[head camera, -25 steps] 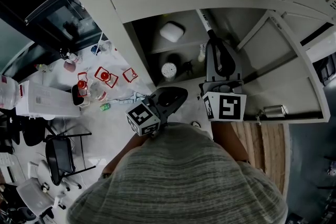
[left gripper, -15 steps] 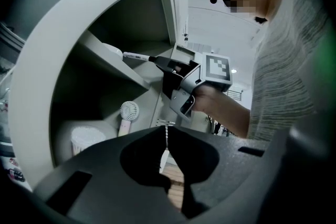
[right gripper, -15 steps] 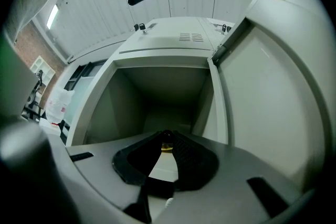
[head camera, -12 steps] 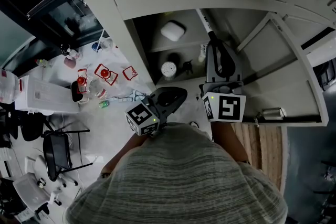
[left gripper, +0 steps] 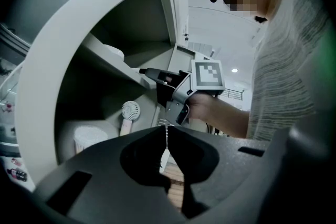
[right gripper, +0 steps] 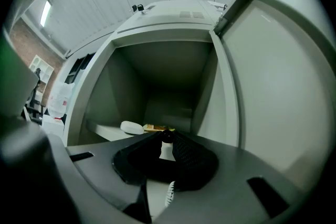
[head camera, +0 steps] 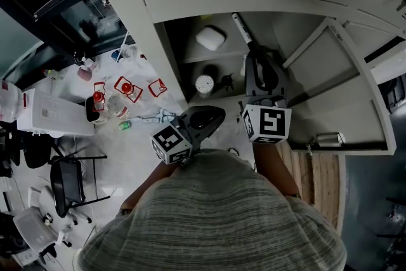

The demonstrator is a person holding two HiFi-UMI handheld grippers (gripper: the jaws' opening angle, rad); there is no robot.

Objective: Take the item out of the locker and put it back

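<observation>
Gripping a white marker [head camera: 242,27] near its base, the R gripper [head camera: 257,54] has its jaws nearly closed on it. The marker points to 11 o'clock in head view, at the mouth of the open locker [head camera: 127,9]. A white case [head camera: 210,38] sits on the upper shelf, approx 9 o'clock of the gripper tips. The L gripper [head camera: 212,112] is at 7 o'clock, outside the locker, jaws together w/ nothing between.

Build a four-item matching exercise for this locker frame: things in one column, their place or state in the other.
1 marker
2 white oval case
3 handheld fan
4 left gripper

A on the upper shelf
B jaws together, empty
C in the lower compartment
D clamped in the right gripper

Pairs: 1-D, 2-A, 3-C, 4-B
</observation>
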